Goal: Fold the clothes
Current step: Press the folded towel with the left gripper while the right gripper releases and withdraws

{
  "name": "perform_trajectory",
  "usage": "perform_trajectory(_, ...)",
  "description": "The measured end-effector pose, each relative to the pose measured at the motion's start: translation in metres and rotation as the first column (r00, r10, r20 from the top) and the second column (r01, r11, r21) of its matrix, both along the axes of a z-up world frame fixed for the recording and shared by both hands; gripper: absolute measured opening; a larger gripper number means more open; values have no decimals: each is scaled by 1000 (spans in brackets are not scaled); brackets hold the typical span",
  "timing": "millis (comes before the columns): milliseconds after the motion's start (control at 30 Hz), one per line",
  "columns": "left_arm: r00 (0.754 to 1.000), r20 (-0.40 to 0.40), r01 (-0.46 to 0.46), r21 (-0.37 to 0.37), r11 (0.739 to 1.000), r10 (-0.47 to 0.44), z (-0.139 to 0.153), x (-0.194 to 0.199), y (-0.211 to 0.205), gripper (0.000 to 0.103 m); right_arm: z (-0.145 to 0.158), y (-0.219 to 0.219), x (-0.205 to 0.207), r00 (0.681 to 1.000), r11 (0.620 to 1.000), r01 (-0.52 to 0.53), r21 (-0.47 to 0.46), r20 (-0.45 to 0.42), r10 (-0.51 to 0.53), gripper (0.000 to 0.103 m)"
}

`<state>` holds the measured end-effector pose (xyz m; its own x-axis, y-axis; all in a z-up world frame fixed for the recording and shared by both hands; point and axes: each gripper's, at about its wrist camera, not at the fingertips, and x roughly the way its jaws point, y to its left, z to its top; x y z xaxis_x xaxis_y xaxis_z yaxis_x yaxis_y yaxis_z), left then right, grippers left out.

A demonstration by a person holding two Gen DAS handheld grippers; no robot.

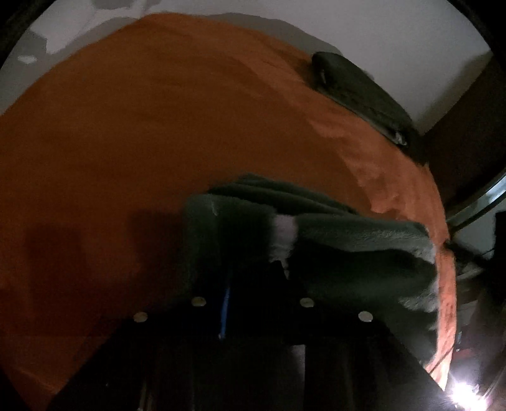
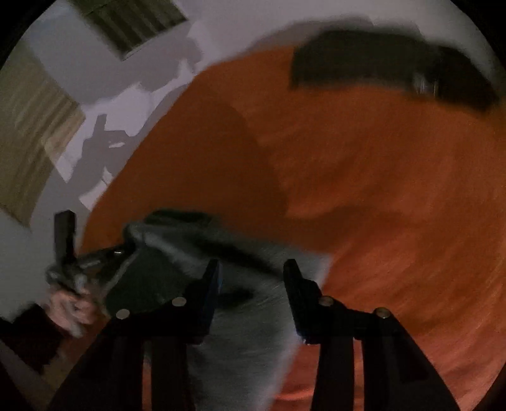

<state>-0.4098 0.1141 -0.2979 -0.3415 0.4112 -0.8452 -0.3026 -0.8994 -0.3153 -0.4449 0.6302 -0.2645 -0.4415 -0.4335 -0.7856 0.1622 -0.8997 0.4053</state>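
— Between our right claw (image 2: pixel 251 268) tips, which stand apart, lies the grey-green garment (image 2: pixel 240 316), still bunched on the orange bed cover (image 2: pixel 395 189).

— Our left claw (image 1: pixel 253 249) pinches its edge; another garment (image 1: pixel 360 95), already folded, lies well beyond.

**A:** what's the backdrop here? Mostly one big orange blanket (image 1: pixel 142 142) spread ahead of both grippers.

**B:** yep, and a pale wall (image 1: pixel 395 34) past its far edge. Right wrist view also has two slatted beige panels (image 2: pixel 132 22) on that wall, up and left of the gripper. Bright glare (image 1: pixel 465 396) low right in the left view.
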Motion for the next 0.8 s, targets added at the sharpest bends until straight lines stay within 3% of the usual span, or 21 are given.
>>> perform_trajectory(67, 999, -16, 29, -26, 999, -29, 1, 7, 5, 25, -7, 5, -19, 998, 997, -55, 46, 40, 54, 39)
perform_trajectory(167, 998, -48, 40, -66, 997, -43, -1, 14, 12, 25, -26, 6, -31, 985, 992, -121, 32, 130, 116, 38)
perform_trajectory(200, 998, -50, 34, -62, 997, -37, -2, 13, 10, 25, -32, 3, -34, 982, 991, -130, 36, 139, 124, 16)
perform_trajectory(233, 998, -47, 28, -54, 998, -31, -3, 14, 9, 25, -30, 3, -38, 986, 993, -117, 37, 124, 111, 0)
perform_trajectory(300, 999, -42, 23, -37, 999, -24, -5, 16, 8, 25, -17, 16, -37, 998, 999, -28, 26, 54, 27, 1)
perform_trajectory(367, 999, -37, 27, -24, 999, -28, -6, 17, 8, 25, -7, 41, -42, 994, 994, 113, -15, 11, -113, 0)
perform_trajectory(400, 999, -32, 29, -20, 999, -30, -7, 16, 8, 25, -7, 50, -46, 991, 991, 134, -12, 13, -134, 0)
perform_trajectory(500, 1000, -14, 24, 16, 1000, -24, -2, 10, 17, 25, -13, 51, -52, 993, 994, 66, -86, 99, -57, 1)
perform_trajectory(533, 1000, -14, 25, 28, 999, -25, 1, 10, 16, 25, -15, 50, -54, 991, 993, 41, -114, 132, -26, 6)
perform_trajectory(600, 998, -31, 48, 1, 999, -47, 3, 13, 17, 25, -21, 43, -56, 984, 994, 14, -110, 176, 6, 60)
perform_trajectory(633, 998, -36, 56, -15, 998, -57, 1, 14, 20, 25, -27, 40, -58, 984, 996, 13, -89, 179, 4, 61)
perform_trajectory(667, 997, -41, 64, -31, 997, -66, 0, 15, 23, 25, -33, 37, -63, 983, 998, 15, -67, 186, -2, 51)
perform_trajectory(700, 996, -48, 70, -48, 996, -73, -2, 18, 25, 25, -41, 37, -69, 979, 998, 23, -61, 205, -10, 9)
perform_trajectory(800, 995, -62, 71, -75, 995, -76, -4, 19, 32, 25, -40, 50, -81, 977, 979, 146, -143, 179, -120, 7)
